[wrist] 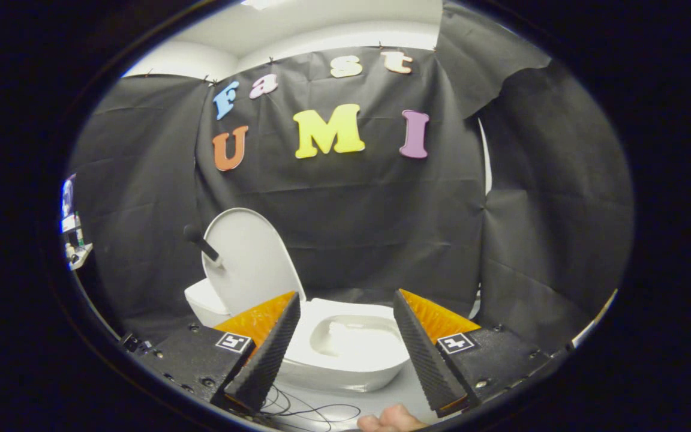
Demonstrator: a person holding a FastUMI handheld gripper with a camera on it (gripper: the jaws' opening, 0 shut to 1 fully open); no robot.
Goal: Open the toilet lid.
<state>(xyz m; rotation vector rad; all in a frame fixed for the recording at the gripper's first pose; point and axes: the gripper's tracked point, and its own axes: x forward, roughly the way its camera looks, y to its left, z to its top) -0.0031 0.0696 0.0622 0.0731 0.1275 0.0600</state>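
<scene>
A white toilet (345,354) stands on the floor just ahead of my fingers, its bowl showing between them. Its round white lid (255,264) is raised, leaning back and to the left above the bowl. A short dark handle (201,243) sticks out from the lid's left edge. My gripper (345,300) is open, with a wide gap between the two fingers and nothing held. The left finger (267,348) overlaps the lid's lower edge in the view but does not press on it.
Black cloth walls close the booth behind and to both sides of the toilet. Thin dark cables (309,411) lie on the pale floor before the bowl. A person's hand (390,420) shows below the fingers. A cluttered shelf (75,240) sits far left.
</scene>
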